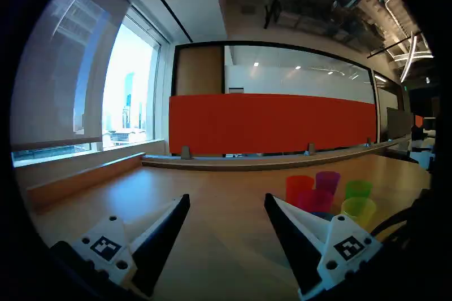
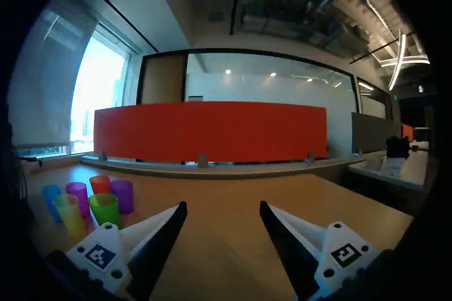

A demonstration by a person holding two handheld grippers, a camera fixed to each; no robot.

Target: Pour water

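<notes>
Several coloured plastic cups stand in a cluster on the wooden table [image 1: 226, 188]. In the left gripper view they sit to the right of my left gripper [image 1: 227, 201]: a red cup [image 1: 298, 187], a purple cup [image 1: 327, 180], a green cup [image 1: 358, 188], a yellow cup [image 1: 358, 210] and a magenta cup [image 1: 314, 200]. My left gripper is open, nothing between its fingers. In the right gripper view the cluster lies at the left: a green cup [image 2: 104, 208], a yellow cup [image 2: 70, 213], a purple cup [image 2: 122, 195], a red cup [image 2: 99, 183]. My right gripper [image 2: 223, 207] is open over bare table.
A red divider panel [image 2: 209, 130] runs along the table's far edge. A window [image 1: 127, 97] and a wooden ledge [image 1: 85, 177] are at the left. Another desk with items [image 2: 395, 160] stands at the right.
</notes>
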